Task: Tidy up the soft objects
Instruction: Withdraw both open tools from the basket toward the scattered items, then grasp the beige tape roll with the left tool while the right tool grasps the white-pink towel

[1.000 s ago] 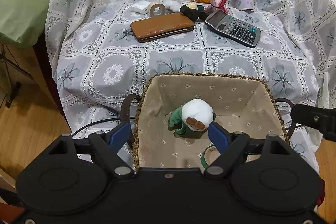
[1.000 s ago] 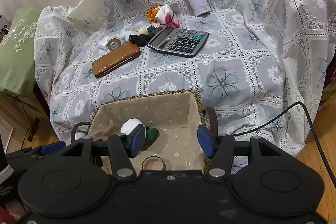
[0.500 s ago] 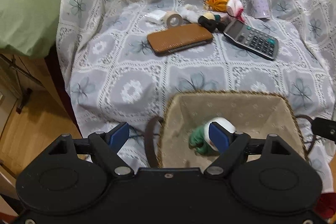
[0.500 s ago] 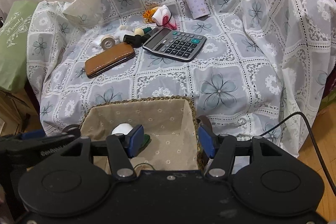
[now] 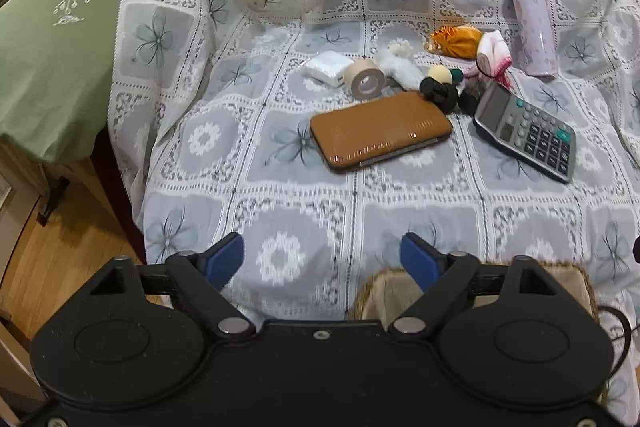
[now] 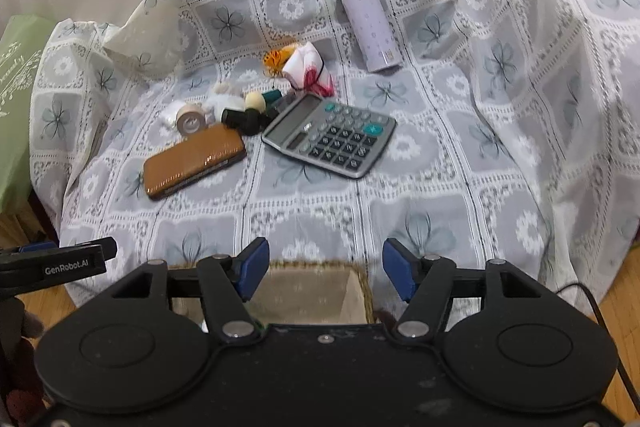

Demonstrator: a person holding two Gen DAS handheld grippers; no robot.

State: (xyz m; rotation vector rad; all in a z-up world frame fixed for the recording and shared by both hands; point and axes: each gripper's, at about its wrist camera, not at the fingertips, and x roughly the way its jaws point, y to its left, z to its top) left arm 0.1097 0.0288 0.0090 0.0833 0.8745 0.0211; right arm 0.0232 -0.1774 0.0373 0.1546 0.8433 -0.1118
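Near edge, lined basket (image 6: pixel 312 287), contents hidden; both grippers, left (image 5: pixel 322 261) and right (image 6: pixel 322 269), opening on nothing; "Beauty" on green pillow (image 5: pixel 52 39).

Both hand-held grippers' jaws are opening, empty; the basket (image 6: pixel 312 287) has slid mostly beneath them, the toy seemingly hidden.

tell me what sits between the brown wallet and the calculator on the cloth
Nothing: in both wrist views the gap between the brown wallet and the calculator is bare flowered cloth. The dark soft toys lie just behind that gap.
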